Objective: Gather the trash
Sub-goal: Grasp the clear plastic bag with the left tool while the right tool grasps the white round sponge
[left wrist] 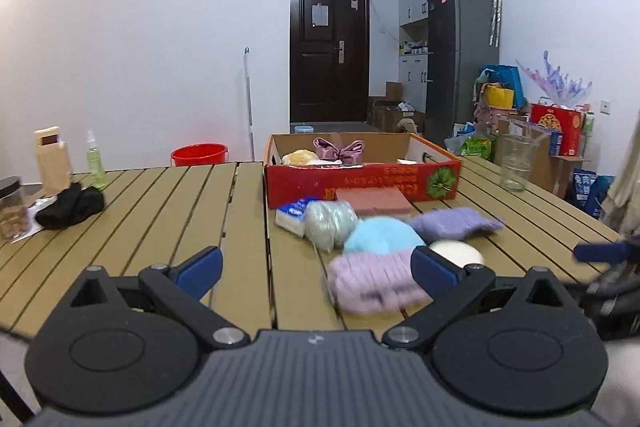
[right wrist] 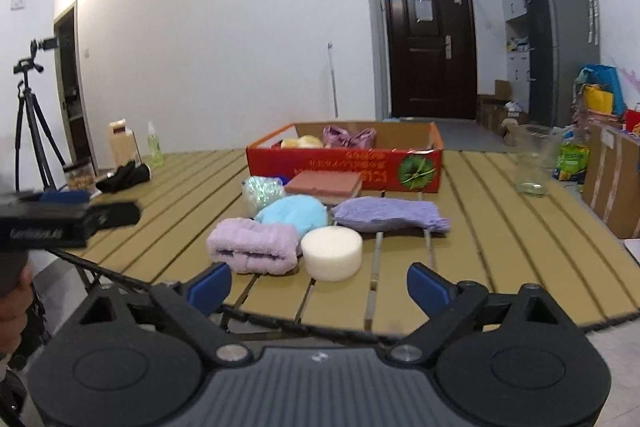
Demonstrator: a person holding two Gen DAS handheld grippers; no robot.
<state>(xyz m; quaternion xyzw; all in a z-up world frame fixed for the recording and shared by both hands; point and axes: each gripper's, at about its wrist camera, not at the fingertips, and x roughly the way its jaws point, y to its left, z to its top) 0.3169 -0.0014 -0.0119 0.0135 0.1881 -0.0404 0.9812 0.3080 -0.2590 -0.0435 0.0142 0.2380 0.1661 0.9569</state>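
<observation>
white-walled room, dark door point(right wrist: 430, 43) at 12 o'clock, grey fridge point(right wrist: 560, 39) at 2 o'clock, tripod point(right wrist: 30, 123) at 9 o'clock in your right view.

slatted table point(right wrist: 500, 227): tan, fills the lower half of both views.

red box point(right wrist: 348, 167): open cardboard tray at 12 o'clock on the table; holds a purple bow point(right wrist: 349, 137) and a yellowish lump point(right wrist: 306, 141).

pink block point(right wrist: 324, 183): flat, touching the box's near wall.

shiny wad point(right wrist: 262, 191): crinkled pale bundle at 11 o'clock of the pile, just beside the block.

blue knit point(right wrist: 292, 213): mid-pile, touching the wad.

lilac roll point(right wrist: 254, 245): at the pile's near left, touching the blue knit.

violet knit point(right wrist: 390, 215): lies flat at 1 o'clock of the pile.

white puck point(right wrist: 332, 253): round foam disc, nearest your right gripper, touching the lilac roll.

tissue pack point(left wrist: 292, 215): blue-white, seen from your left view only, beside the wad.

glass point(right wrist: 532, 163): clear, upright, at 2 o'clock, well apart from the pile.

black cloth point(right wrist: 124, 177), spray bottle point(right wrist: 155, 145), beige carton point(right wrist: 120, 141), jar point(right wrist: 80, 177): grouped at 10 o'clock on the far left edge.

your left gripper point(left wrist: 316, 273): fingers wide, nothing between them; lilac roll blurred just past the right finger.

your right gripper point(right wrist: 320, 285): fingers wide, nothing held; puck just ahead, apart from them.
</observation>
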